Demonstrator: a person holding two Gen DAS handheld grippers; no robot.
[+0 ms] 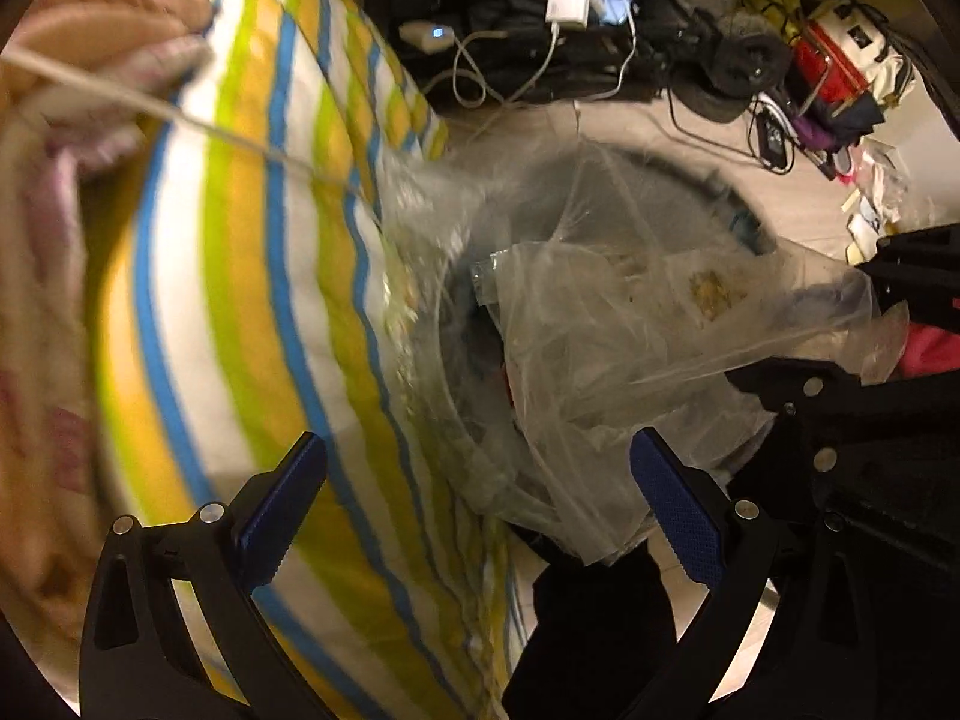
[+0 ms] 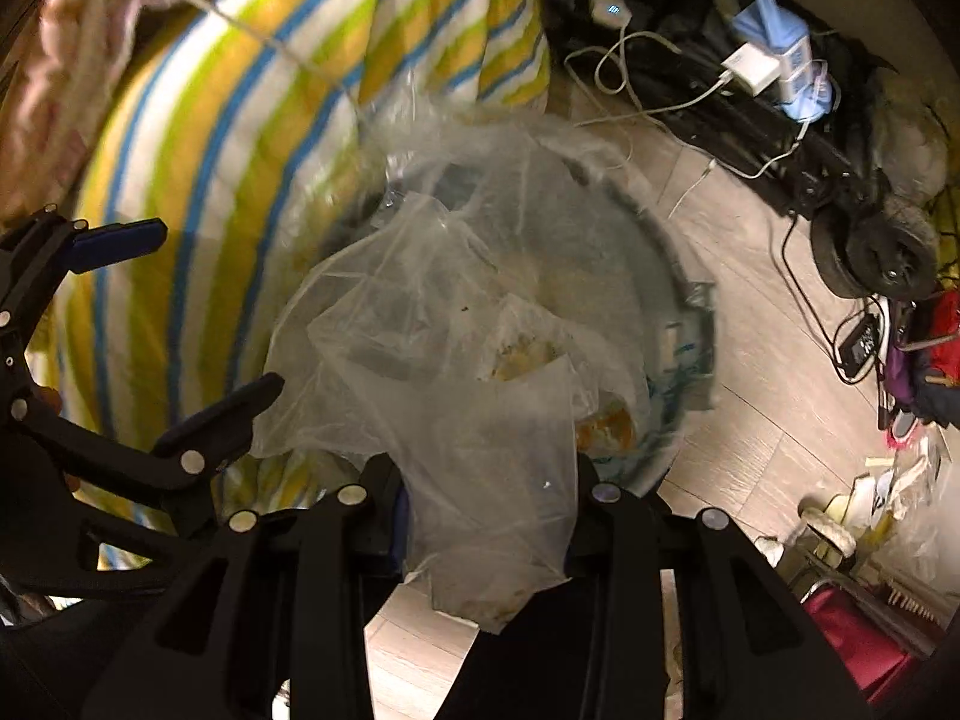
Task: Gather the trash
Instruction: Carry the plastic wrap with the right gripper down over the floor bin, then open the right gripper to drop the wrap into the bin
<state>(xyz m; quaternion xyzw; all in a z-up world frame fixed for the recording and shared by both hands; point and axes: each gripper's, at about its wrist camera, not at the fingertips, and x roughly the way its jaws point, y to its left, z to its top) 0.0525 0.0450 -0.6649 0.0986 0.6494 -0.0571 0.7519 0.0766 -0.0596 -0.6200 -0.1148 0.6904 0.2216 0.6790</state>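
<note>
A round trash bin [image 2: 690, 300] on the floor, beside a striped bed cover [image 2: 228, 138], is the landmark. Directly above its mouth, the right gripper [image 2: 489, 516] pinches a crumpled clear plastic bag [image 2: 456, 360] holding food scraps. The left gripper [image 1: 474, 516] hangs beside the bin, jaws wide apart, empty. The bin's liner already holds wrappers. Next, judging by position, comes releasing the bag into the bin.

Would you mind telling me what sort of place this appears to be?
Probably a lived-in bedroom: yellow, blue and white striped bedding, white chargers and tangled cables on the pale wood-look floor, and a bag-lined round trash bin.
</note>
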